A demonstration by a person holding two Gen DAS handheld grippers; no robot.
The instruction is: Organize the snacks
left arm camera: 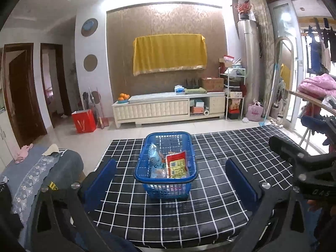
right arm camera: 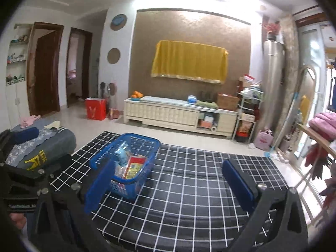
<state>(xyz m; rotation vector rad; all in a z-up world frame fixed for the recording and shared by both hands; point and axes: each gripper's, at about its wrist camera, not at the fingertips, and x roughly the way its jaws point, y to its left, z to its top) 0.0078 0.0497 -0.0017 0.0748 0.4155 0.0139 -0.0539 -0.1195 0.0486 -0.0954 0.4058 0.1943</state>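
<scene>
A blue plastic basket (left arm camera: 168,190) stands on the black checked tablecloth (left arm camera: 220,199). Inside it lie a red-and-yellow snack packet (left arm camera: 176,164), a light blue packet (left arm camera: 153,153) and other wrapped snacks. My left gripper (left arm camera: 170,161) is open, held back from the table with nothing between its blue pads; the basket shows in the gap beyond them. In the right wrist view the basket (right arm camera: 126,189) sits left of centre, partly behind the left blue finger (right arm camera: 98,184). My right gripper (right arm camera: 168,162) is open and empty over the cloth (right arm camera: 189,189).
A grey covered seat (left arm camera: 42,168) with folded cloth borders the table's left side. Beyond the table are tiled floor, a red bag (left arm camera: 84,120) and a white TV cabinet (left arm camera: 168,107). A rack with a pink blanket (left arm camera: 315,84) stands at the right.
</scene>
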